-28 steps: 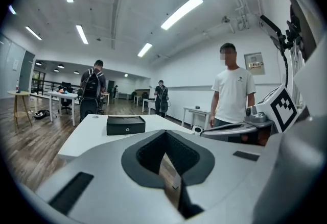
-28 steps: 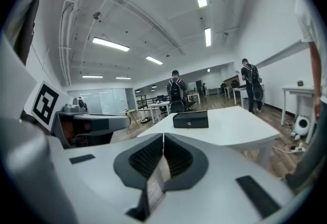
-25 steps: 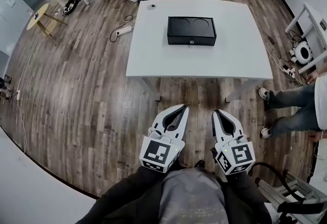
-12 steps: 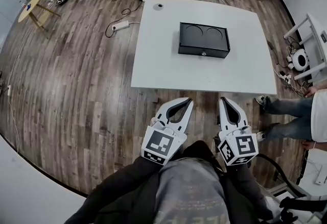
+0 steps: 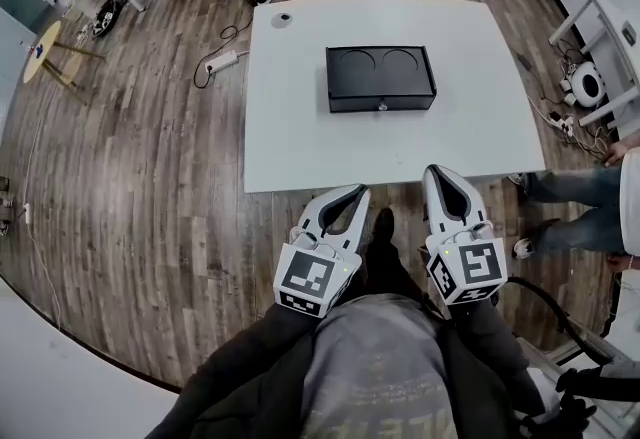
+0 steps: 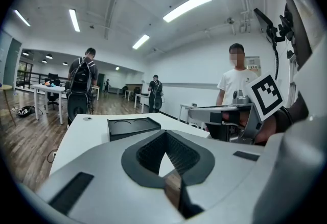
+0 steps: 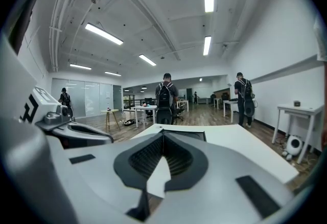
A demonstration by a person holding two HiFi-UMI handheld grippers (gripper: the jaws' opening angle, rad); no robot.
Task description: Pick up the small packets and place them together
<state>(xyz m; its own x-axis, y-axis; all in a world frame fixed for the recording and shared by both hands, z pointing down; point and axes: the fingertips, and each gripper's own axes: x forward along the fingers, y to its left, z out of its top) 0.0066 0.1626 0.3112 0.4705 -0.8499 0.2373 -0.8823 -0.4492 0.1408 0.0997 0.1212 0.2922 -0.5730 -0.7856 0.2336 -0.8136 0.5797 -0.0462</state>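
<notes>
Getting to the desk point(image 5: 290, 137) seems to be the step in hand. It is done well if both claws are brought over the near edge and opened only once a packet is found. No small packets are seen; only a black box point(image 5: 380, 79) is set in the middle of the desk. The left claw point(image 5: 358, 192) and right claw point(image 5: 434, 172) are held side by side at the near edge, pointed a little down. Both are closed tight, and nothing is held.

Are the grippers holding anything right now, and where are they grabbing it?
Nothing is held. The left gripper and right gripper are both shut and empty.
</notes>
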